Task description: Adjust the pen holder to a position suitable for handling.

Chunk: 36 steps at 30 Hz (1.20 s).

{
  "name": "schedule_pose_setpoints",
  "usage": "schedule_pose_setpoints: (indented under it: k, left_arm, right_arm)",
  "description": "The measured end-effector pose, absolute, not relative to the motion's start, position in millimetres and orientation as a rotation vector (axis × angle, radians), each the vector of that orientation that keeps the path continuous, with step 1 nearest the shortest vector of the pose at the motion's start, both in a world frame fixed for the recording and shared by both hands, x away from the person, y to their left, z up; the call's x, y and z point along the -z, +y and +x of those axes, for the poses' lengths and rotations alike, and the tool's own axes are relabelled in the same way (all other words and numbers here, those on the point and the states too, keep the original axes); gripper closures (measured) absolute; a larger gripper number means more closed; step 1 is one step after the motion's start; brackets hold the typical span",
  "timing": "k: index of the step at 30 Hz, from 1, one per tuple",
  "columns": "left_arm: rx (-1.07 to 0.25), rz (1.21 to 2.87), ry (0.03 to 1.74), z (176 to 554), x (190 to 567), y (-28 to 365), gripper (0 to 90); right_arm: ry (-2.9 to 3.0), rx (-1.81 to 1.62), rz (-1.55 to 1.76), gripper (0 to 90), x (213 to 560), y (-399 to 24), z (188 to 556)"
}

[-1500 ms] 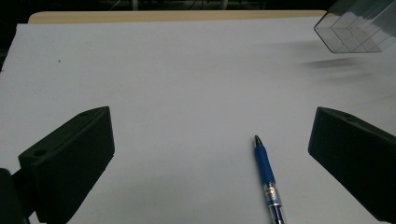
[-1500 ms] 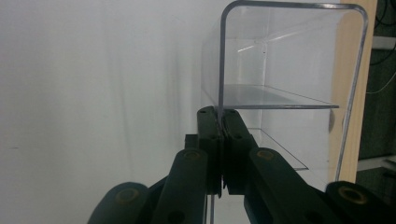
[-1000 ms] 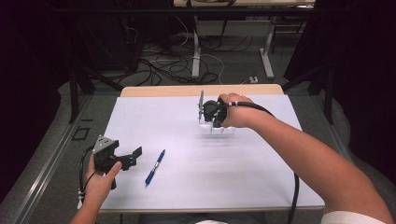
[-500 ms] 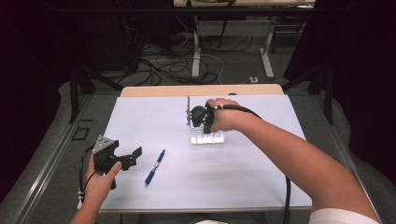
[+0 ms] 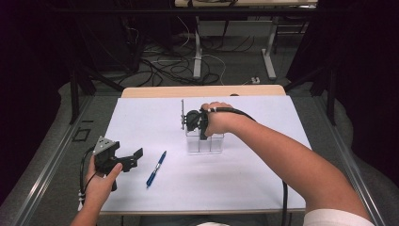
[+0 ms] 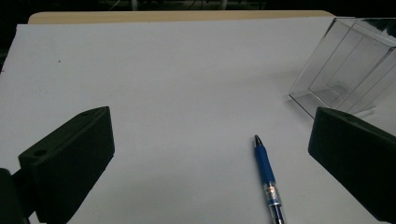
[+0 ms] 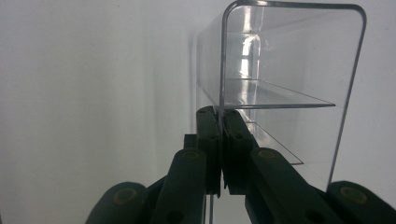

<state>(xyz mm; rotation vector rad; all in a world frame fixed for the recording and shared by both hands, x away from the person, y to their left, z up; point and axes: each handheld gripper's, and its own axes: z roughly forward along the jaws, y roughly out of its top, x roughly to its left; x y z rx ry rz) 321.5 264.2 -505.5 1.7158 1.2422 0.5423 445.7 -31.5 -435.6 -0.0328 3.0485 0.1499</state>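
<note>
From the high view, the right gripper [image 5: 193, 123] hung over the clear plastic organiser [image 5: 205, 143], which stood on the white sheet [image 5: 263, 117] near the middle of the table, somewhat toward its far edge. From there the grip itself was hard to read, and a thin grey rod [image 5: 182, 114] rose upright just beside the gripper. The right gripper view settled it: the two black jaws were pressed together on the thin upper edge of one transparent wall of the organiser [image 7: 289, 93], the wall passing straight between the pads. That view also showed the box's rounded corner, glossy surfaces and flat inner dividers forming narrow compartments, details too small to make out from above.

The left gripper [image 5: 123, 161] rested near the table's left front corner, held in the person's left hand [image 5: 101, 186], a grey three-cornered plate on top. The left gripper view showed its blocky matte jaws standing wide apart with nothing between them, only bare white sheet [image 6: 163, 84]. Ahead of them lay a blue pen [image 6: 266, 176] with a clear lower barrel, its tip pointing toward the far edge. Beyond it stood the organiser [image 6: 345, 65], well apart from the pen. The high view placed the pen [image 5: 155, 168] between the left gripper and the organiser, toward the front edge.
</note>
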Motion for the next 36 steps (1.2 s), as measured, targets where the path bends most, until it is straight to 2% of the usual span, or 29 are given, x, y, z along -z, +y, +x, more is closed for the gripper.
schedule_pose_setpoints:
  k: [25,36]
  left_arm:
    - [-0.541,1.715,1.244,321.2,505.0,265.0,0.7]
    - [-0.540,1.714,1.241,321.1,505.2,264.1,0.7]
  right_arm:
    - [3.071,-0.141,-0.034,87.1,443.9,-23.7,449.4]
    - [2.997,-0.218,-0.031,69.2,434.4,-30.3,444.9]
